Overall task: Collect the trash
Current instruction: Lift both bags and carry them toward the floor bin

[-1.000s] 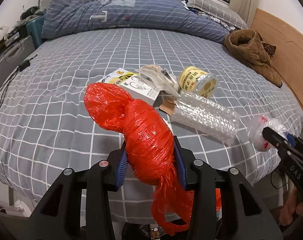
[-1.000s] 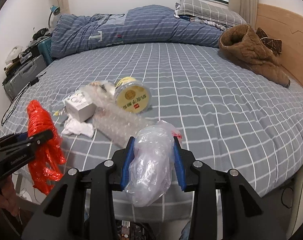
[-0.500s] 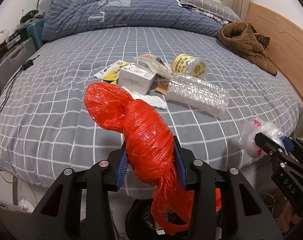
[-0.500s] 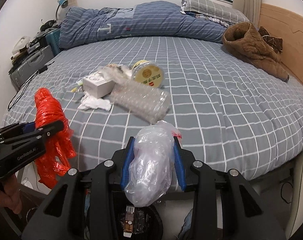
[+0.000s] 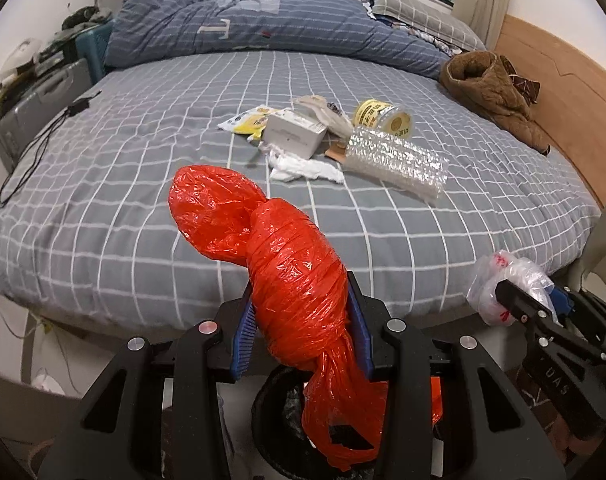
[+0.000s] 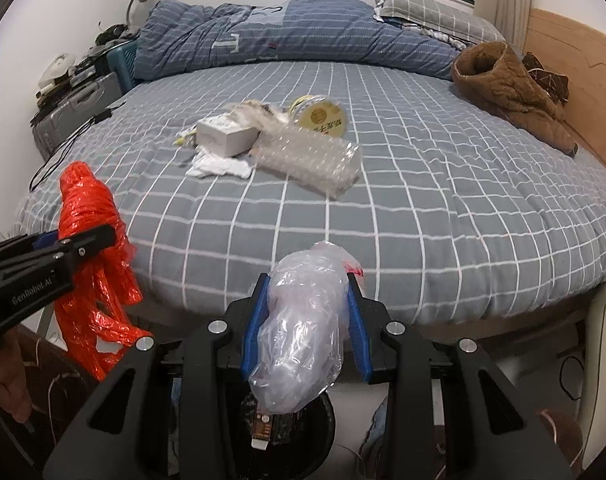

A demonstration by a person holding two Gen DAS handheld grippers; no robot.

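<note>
Both tools are off the foot of the grid-patterned grey bed and above a black round waste bin on the floor, so I take this to be the dropping step: two pieces carried over, neither let go yet.

The left gripper has its jaws closed on a crumpled orange-red plastic bag. The bag bulges up past the blue pads toward 11 o'clock and its tail hangs down at 6 o'clock, straight over the dark mouth of the bin. The right gripper has its jaws clamped on a crumpled clear plastic bag with red print; the wad sags out below the pads at 6 o'clock, also over the bin opening, where some rubbish already lies.

The next move, as I judge it, is simply to spread each pair of jaws and let the bags fall. They are light and clingy, so they may stick to a pad or drift past the rim; a small shake or a lower release might help.

More litter lies on the bed, at about 12 to 1 o'clock from the left tool: a white cardboard box, a crumpled white tissue, a yellow snack wrapper, a roll of clear bubble wrap and a yellow round tin. The tissue touches the near side of the box. All sit well apart from both tools and call for another trip.
</note>
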